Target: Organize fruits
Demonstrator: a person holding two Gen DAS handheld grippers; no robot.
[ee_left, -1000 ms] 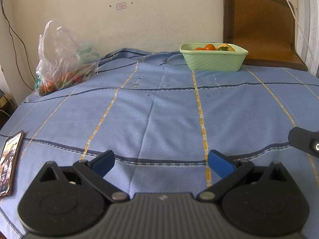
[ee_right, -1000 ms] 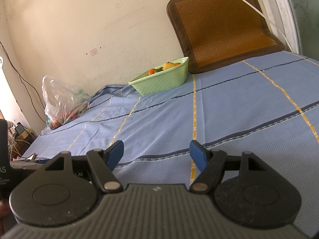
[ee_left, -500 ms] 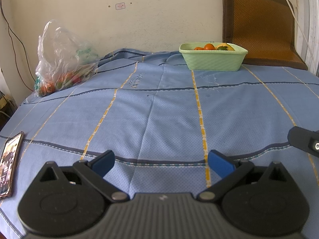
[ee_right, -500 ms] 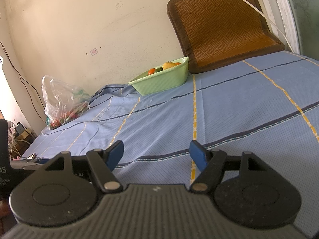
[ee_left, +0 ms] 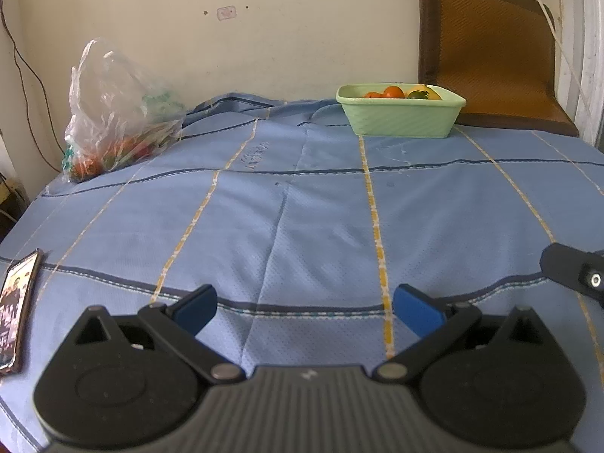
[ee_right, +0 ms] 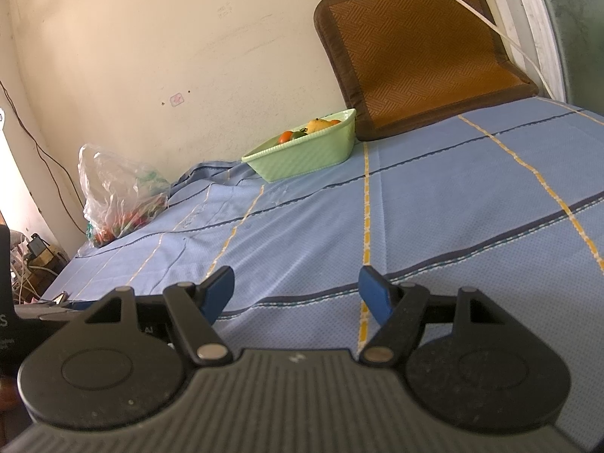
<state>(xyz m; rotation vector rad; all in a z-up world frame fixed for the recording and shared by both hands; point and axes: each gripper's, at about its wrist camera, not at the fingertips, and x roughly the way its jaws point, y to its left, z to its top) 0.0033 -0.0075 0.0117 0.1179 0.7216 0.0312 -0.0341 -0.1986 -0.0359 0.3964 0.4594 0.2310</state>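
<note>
A pale green basket (ee_left: 400,122) (ee_right: 302,156) stands at the far side of the blue cloth, holding orange, green and yellow fruit (ee_left: 394,91) (ee_right: 285,136). At the far left a clear plastic bag (ee_left: 113,113) (ee_right: 120,192) holds more red and green fruit. My left gripper (ee_left: 305,311) hovers low over the near edge of the cloth, open, nothing between its blue fingers. My right gripper (ee_right: 296,294) is also open and empty, far from the basket. Part of the right gripper shows at the right edge of the left wrist view.
A blue checked cloth (ee_left: 302,207) covers the surface. A brown woven cushion (ee_left: 487,49) (ee_right: 419,49) leans on the wall behind the basket. A phone (ee_left: 17,305) lies at the near left edge. Cables and clutter (ee_right: 34,256) sit beyond the left edge.
</note>
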